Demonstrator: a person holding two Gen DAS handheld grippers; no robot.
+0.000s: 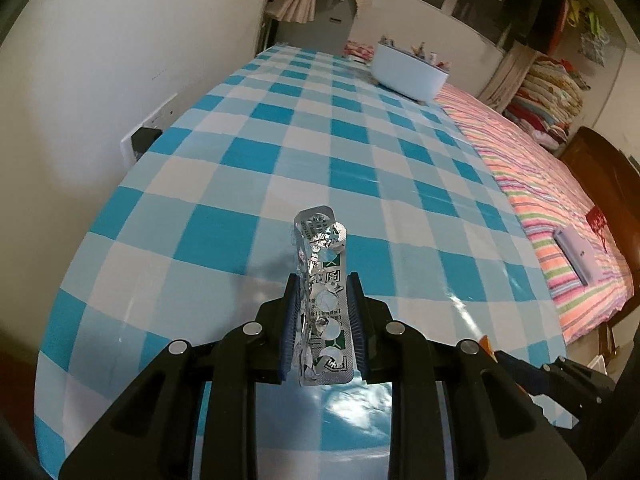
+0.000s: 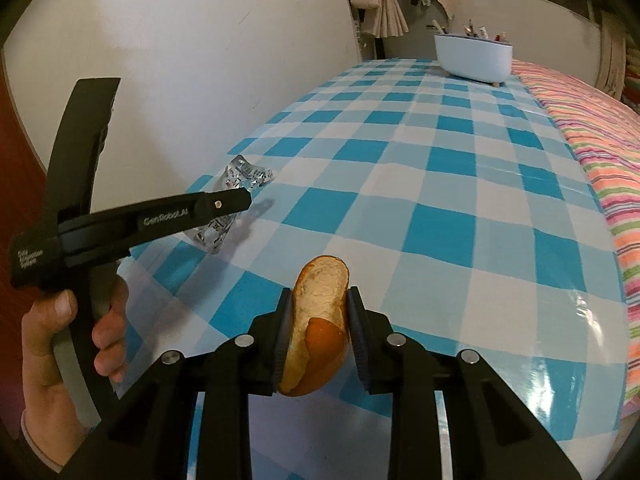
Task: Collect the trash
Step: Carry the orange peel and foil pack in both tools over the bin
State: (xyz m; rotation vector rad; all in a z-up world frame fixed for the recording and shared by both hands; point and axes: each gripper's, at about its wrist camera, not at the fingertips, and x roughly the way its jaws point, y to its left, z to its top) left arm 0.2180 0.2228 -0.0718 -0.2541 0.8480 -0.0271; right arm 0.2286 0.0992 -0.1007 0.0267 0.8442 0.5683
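Left gripper: the black left gripper [image 1: 322, 284] is clamped on a crumpled silver foil blister pack [image 1: 322, 300]; its blue pads press the pack from both sides.
Blister pack position: it stands on edge between the pads and its bent upper end sticks out past the fingertips, above the desk with the blue and white checked cloth [image 1: 240, 152]. In the right wrist view the same pack [image 2: 236, 196] shows behind the left gripper's arm, which hides its middle part.
Left hand: a person's hand [image 2: 72, 332] holds the handle of the left gripper at the left edge of the right wrist view; the wrist is cut off by the frame.
Right gripper: the black right gripper [image 2: 320, 300] is clamped on a curved piece of orange peel [image 2: 320, 320], white inside facing the camera, orange skin at the lower end.
Peel position: it fills the gap between the pads and reaches beyond them at top and bottom, lifted above the desk.
Far end of desk: a white oval tub [image 2: 474, 58] stands there; the small things in it are too small to tell.
Right side: a bed with a pink striped cover [image 1: 560, 208] lies just beside the desk.
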